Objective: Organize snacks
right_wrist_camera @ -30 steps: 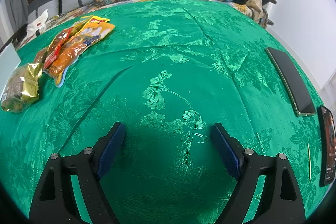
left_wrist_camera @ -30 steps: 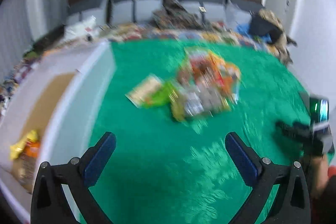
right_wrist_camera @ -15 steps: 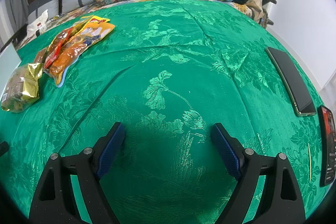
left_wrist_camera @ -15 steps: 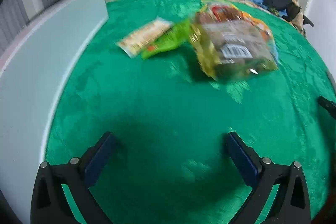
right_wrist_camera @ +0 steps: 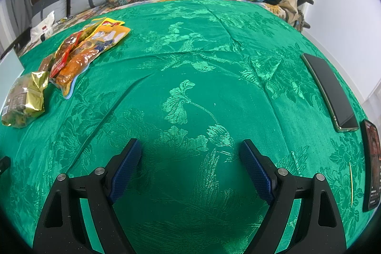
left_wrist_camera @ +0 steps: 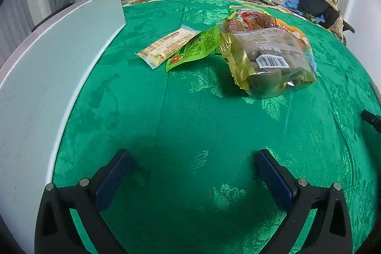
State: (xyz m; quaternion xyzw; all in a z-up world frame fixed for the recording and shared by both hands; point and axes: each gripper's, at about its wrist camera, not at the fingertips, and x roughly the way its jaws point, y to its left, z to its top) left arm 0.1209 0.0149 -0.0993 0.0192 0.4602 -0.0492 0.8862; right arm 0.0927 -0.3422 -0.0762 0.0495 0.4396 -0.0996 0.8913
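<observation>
Ahead of the left tongs (left_wrist_camera: pixel 190 173) and a little to their right lies the snack heap: a gold-edged clear bag (left_wrist_camera: pixel 269 61) with a barcode label faces up, nearest the fingers but well apart from them. Behind it sit red and orange packets (left_wrist_camera: pixel 257 18); to its left a green packet (left_wrist_camera: pixel 195 47) overlaps a cream bar wrapper (left_wrist_camera: pixel 166 44). Both left fingers stand wide apart, holding nothing, low over the green cloth (left_wrist_camera: pixel 190 116), probably lined up for a first pick from the heap. Off to their left runs a pale grey box wall (left_wrist_camera: pixel 59 59), a likely home for the snacks, which may explain the heap lying close by it.

Far to the left of the right tongs (right_wrist_camera: pixel 190 166) the same heap shows, the gold-edged bag (right_wrist_camera: pixel 23 99) nearest. These fingers are also spread and empty, resting low over bare cloth, seemingly kept clear. To their right lie two phones (right_wrist_camera: pixel 331 90).
</observation>
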